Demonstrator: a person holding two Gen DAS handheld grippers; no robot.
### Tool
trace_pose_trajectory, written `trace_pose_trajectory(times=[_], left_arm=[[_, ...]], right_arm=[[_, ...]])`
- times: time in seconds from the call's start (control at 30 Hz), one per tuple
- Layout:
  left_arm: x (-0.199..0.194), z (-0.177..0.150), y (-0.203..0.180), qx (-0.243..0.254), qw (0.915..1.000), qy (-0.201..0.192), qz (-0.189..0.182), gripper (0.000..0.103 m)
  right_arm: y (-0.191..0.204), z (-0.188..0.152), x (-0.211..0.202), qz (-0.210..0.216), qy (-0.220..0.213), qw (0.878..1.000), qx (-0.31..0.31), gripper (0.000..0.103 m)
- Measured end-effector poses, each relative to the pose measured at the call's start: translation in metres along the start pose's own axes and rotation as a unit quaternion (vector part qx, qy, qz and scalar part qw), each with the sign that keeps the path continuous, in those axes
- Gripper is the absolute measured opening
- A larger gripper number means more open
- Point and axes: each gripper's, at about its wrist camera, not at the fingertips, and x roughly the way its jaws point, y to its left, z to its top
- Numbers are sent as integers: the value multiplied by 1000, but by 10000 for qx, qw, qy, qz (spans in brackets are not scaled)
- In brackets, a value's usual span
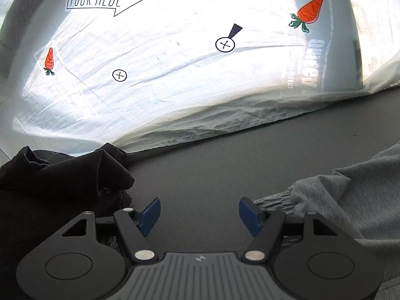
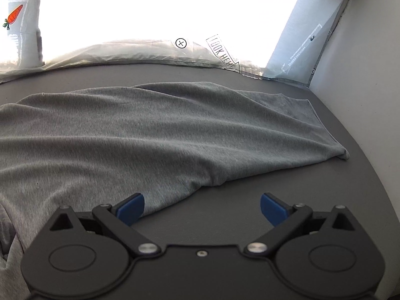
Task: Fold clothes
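Observation:
A grey knit garment (image 2: 150,137) lies spread and rumpled across the dark grey table (image 2: 250,212) in the right wrist view. My right gripper (image 2: 202,208) hovers at its near edge, open wide. Its left pad (image 2: 131,207) is over the cloth's hem, and only bare table lies between the pads. In the left wrist view, a gathered elastic cuff of the grey garment (image 1: 280,200) lies just beside the right finger. My left gripper (image 1: 198,215) stands open over bare table (image 1: 212,170) with nothing between its fingers.
A heap of black clothing (image 1: 62,175) sits to the left of the left gripper. A backlit white printed sheet (image 1: 175,62) with carrots and an arrow hangs along the table's far edge. A white wall (image 2: 370,100) borders the table on the right.

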Motion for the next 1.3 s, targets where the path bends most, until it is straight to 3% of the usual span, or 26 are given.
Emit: trace_pose_trajectory(times=[0.13, 0.3, 0.43, 0.53, 0.6, 0.7, 0.77, 0.83, 0.97, 1.13, 1.3], left_arm=[[-5, -12, 40, -692, 9954, 213, -632, 71], [-45, -60, 43, -809, 9879, 491, -1225, 71], [-80, -111, 51, -1034, 9820, 896, -1303, 71], [-102, -146, 65, -1475, 9697, 1210, -1527, 72], [-112, -166, 73, -1876, 9564, 1406, -1743, 73], [-124, -189, 83, -2412, 9337, 1656, -2064, 76], [-129, -197, 86, -2518, 9266, 1718, -2204, 76], [-131, -202, 88, -2473, 9265, 1722, -2254, 76], [-123, -200, 98, -2241, 9334, 1660, -2259, 76], [-96, -193, 115, -2047, 9378, 1575, -2321, 76], [-70, -187, 125, -2027, 9316, 1650, -2527, 76]], right_arm=[[16, 14, 0, 228, -42, 9997, -102, 101], [43, 27, -20, 750, -356, 9965, -105, 101], [50, 19, -40, 1542, -215, 9865, 503, 100], [54, 7, -52, 2187, 88, 9694, 1109, 90], [58, -1, -61, 2489, 221, 9592, 1319, 75], [64, -8, -75, 2883, 276, 9453, 1498, 65], [72, -10, -85, 3080, 243, 9386, 1536, 59], [82, -11, -96, 3274, 203, 9323, 1522, 52], [120, -13, -110, 3709, 315, 9170, 1433, 27], [184, -23, -119, 4212, 764, 8936, 1351, 24], [232, -49, -113, 4682, 2076, 8364, 1950, 25]])
